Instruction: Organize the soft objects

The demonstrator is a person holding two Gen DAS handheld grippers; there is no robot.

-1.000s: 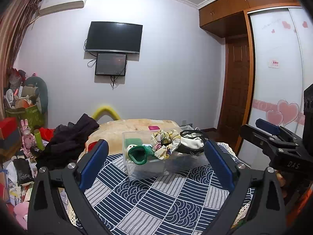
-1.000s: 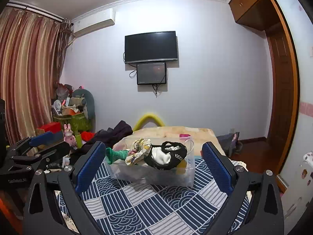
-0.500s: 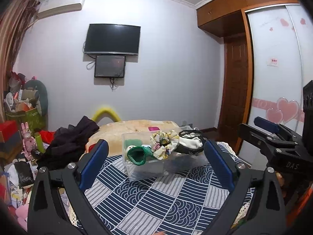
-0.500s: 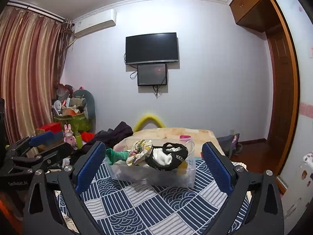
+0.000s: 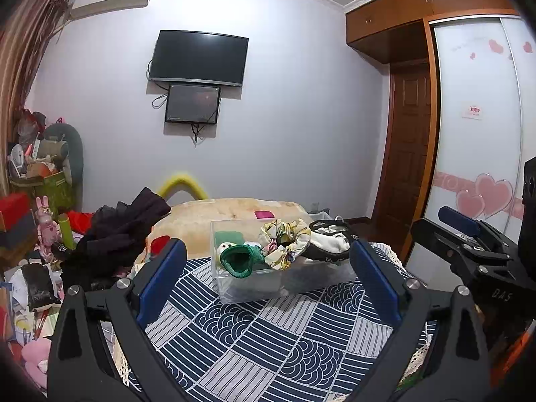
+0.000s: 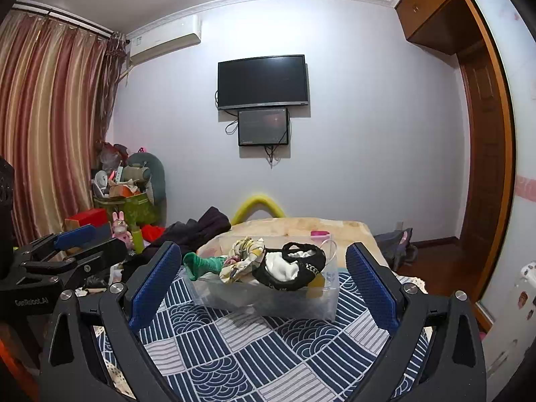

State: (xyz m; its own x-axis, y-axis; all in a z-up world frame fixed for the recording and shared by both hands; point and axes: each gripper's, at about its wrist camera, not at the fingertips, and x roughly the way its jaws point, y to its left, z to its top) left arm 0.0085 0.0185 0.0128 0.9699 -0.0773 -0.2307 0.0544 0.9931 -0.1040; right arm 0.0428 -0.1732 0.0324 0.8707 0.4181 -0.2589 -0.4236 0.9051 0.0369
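Soft things: a green sock (image 5: 246, 259), a flowered cloth (image 5: 284, 243) and a black-and-white garment (image 5: 326, 241) lie heaped in a clear box (image 5: 248, 288), spilling over its rim.
Box: it stands on a blue patterned cloth (image 5: 254, 335), on the far side from both grippers.
Sock: its open cuff hangs over the box's left front corner, outside the wall in the left wrist view; it looks light and limp, so the cuff is the easy place to pinch.
Flowered cloth: bunched in the middle of the box, touching the sock on one side and the garment on the other; thin, crumpled folds, likely to catch on its neighbours if pulled.
Garment: it lies at the box's right end, with a black band looped around white fabric (image 6: 284, 266); the raised band is a fair hold, though stretchy and apt to slide.
Weight: all three seem very light; the box itself looks stiff, smooth and probably easy to shove.
Left gripper (image 5: 266, 281): fingers spread wide, nothing between them, short of the box.
Right gripper (image 6: 259, 281): fingers likewise wide apart and empty, short of the box.
Risk: lifting one piece may well drag the tangled others out with it.
Dark clothes (image 5: 124, 231): piled well left of the box.
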